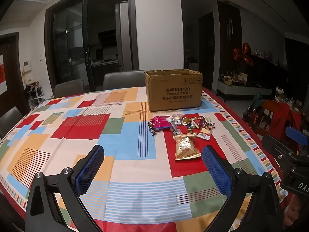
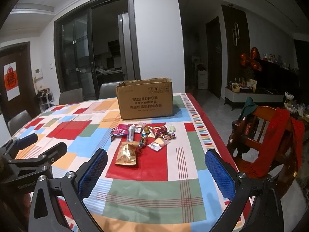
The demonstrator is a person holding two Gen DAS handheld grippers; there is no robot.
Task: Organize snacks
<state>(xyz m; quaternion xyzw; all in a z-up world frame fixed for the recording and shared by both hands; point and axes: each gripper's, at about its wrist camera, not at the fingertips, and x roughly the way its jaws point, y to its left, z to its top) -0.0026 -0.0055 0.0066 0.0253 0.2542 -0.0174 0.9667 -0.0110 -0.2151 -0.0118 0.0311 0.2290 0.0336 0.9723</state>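
A pile of small wrapped snacks [image 1: 185, 122] lies on the patterned tablecloth [image 1: 77, 135], in front of an open brown cardboard box [image 1: 173, 89]. A gold snack bag [image 1: 186, 147] lies nearest me, and a pink packet [image 1: 159, 122] lies at the pile's left. My left gripper [image 1: 153, 166] is open and empty, above the cloth short of the gold bag. The right wrist view shows the same pile [image 2: 152, 133], gold bag [image 2: 127, 153], pink packet [image 2: 120, 130] and box [image 2: 144, 98]. My right gripper [image 2: 156, 171] is open and empty, short of the pile.
Grey chairs [image 1: 123, 79] stand along the table's far and left sides. A wooden chair [image 2: 270, 135] draped with a red scarf stands off the right edge. The left gripper [image 2: 29, 154] shows at the left of the right wrist view.
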